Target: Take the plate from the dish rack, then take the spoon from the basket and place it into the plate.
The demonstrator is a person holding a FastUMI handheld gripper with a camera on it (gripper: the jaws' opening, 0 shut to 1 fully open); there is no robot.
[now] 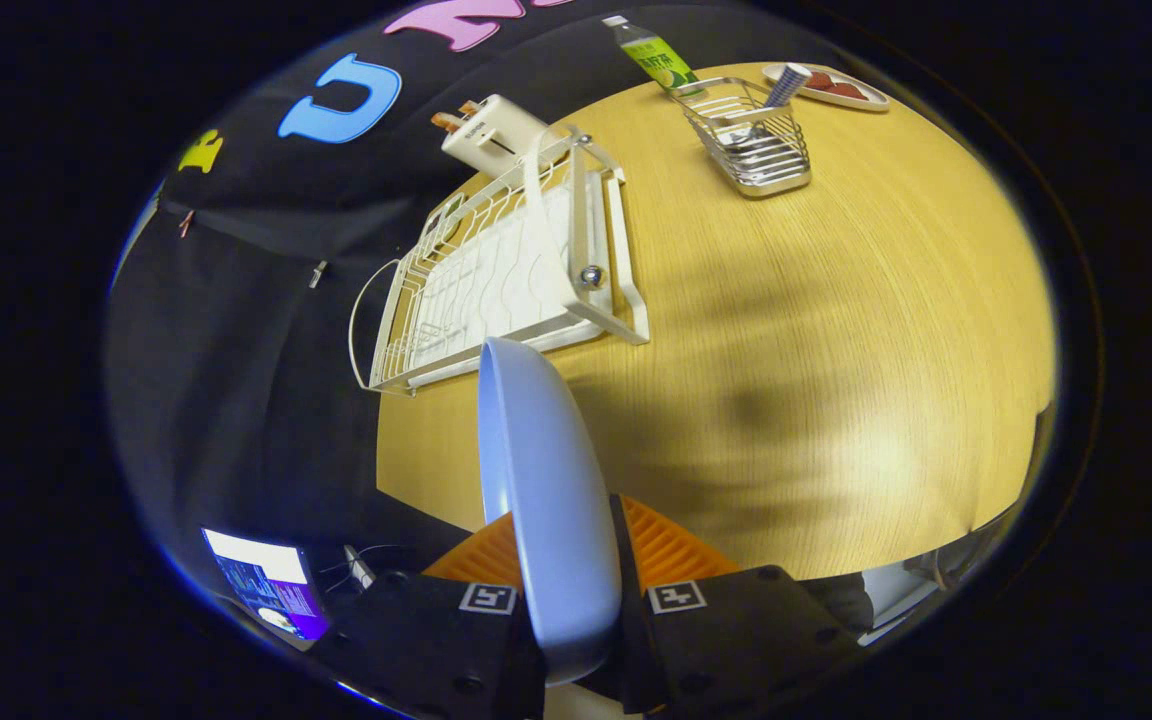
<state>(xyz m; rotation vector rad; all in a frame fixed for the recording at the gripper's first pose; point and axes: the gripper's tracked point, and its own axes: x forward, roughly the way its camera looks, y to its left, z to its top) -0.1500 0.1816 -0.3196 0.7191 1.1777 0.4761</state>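
Observation:
A pale blue plate stands on edge between my fingers, and my gripper is shut on its rim, holding it above the wooden table. Beyond the plate lies the white dish rack, with no dishes in it that I can see. Farther off, a wire basket stands on the table with the spoon leaning upright inside it.
A white box-shaped appliance sits behind the rack. A green-labelled bottle and a small dish with red pieces stand behind the basket. A lit screen shows low down, off the table's near edge.

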